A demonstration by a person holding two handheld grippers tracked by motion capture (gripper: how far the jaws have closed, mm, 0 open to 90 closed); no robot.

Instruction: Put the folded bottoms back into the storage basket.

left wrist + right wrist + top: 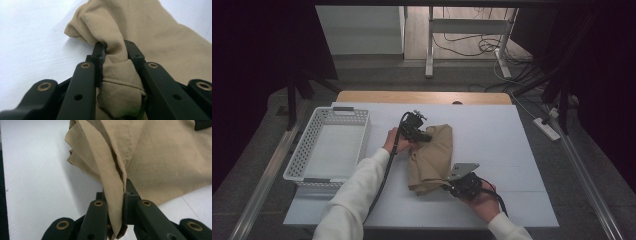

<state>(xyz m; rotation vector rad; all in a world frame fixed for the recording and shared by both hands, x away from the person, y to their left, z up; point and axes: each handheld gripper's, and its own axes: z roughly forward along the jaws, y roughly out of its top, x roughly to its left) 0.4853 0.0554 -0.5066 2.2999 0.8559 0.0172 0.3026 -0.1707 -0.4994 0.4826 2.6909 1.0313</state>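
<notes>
A tan cloth (432, 159) lies folded in the middle of the white table (502, 135). My left gripper (424, 135) holds its far left edge; in the left gripper view the jaws are shut on a bunched fold of the cloth (116, 57). My right gripper (447, 186) grips the near edge; in the right gripper view several layers of the cloth (112, 182) hang pinched between the black fingers (130, 195).
A white perforated basket (328, 147) stands at the left side of the table, nothing visible inside. The table's right half is bare white surface. Beyond the far edge are desk legs (429, 45) and floor cables (467, 47).
</notes>
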